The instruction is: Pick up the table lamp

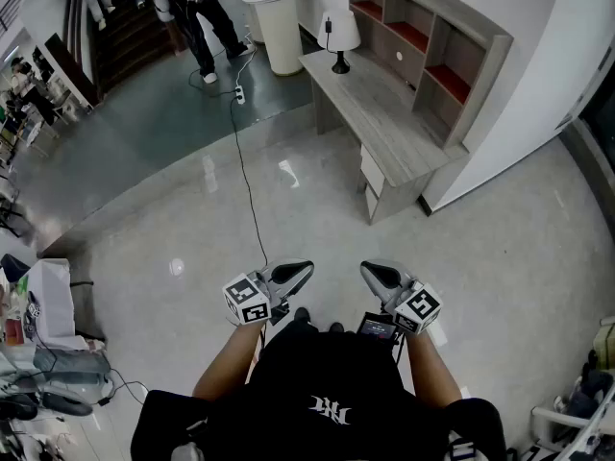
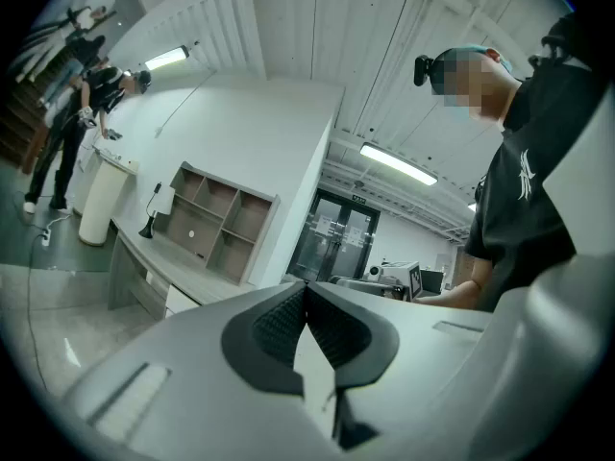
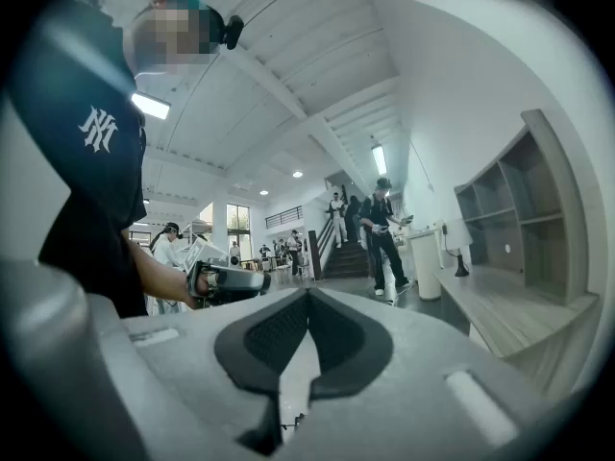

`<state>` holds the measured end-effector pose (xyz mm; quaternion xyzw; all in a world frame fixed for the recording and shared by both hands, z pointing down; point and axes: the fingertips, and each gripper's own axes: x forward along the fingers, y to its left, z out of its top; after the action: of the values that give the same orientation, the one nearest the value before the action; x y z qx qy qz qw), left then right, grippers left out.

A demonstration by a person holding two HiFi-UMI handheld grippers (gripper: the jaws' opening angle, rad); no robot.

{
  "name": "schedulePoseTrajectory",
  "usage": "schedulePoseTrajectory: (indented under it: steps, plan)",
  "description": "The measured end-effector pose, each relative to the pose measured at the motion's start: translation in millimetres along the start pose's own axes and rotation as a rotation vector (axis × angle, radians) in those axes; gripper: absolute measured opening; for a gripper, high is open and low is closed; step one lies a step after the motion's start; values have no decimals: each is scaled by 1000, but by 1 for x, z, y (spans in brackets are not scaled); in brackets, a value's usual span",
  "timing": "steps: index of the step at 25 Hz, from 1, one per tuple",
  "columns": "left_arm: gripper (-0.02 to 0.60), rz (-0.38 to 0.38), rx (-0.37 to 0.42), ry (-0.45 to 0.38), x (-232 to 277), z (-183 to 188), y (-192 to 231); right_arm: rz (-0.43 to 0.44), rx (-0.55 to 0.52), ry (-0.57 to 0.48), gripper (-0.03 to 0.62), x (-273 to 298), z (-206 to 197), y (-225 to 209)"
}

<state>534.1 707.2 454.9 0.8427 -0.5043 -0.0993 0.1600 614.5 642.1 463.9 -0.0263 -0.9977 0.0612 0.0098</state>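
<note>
The table lamp (image 1: 338, 35) at the far end of the desk (image 1: 389, 128) is too small in every view to show any switch, and in the right gripper view its pale shade nearly melts into the wall. In the head view both hands are hidden under the left gripper (image 1: 306, 269) and right gripper (image 1: 367, 269), and the top edge cuts off a standing person (image 1: 204, 17) at the shoulders.

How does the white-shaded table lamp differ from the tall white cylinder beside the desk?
The white-shaded table lamp sits on the grey wooden desk; the tall white cylinder stands on the floor. The lamp has a black foot; the cylinder is white all over. The lamp is much smaller than the cylinder. Both are upright at the desk's far end.
</note>
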Motion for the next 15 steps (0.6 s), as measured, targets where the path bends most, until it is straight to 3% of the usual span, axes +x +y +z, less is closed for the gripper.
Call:
schedulePoseTrajectory:
  steps: [7,15]
  plan:
    - [-5,-1,2,-8,-4,-9,-5,-8,29,43,0,-5,-15,-1]
    - [-5,18,-12,-2,-14,-16,-7,-25,25,8,0,-12,-9,6]
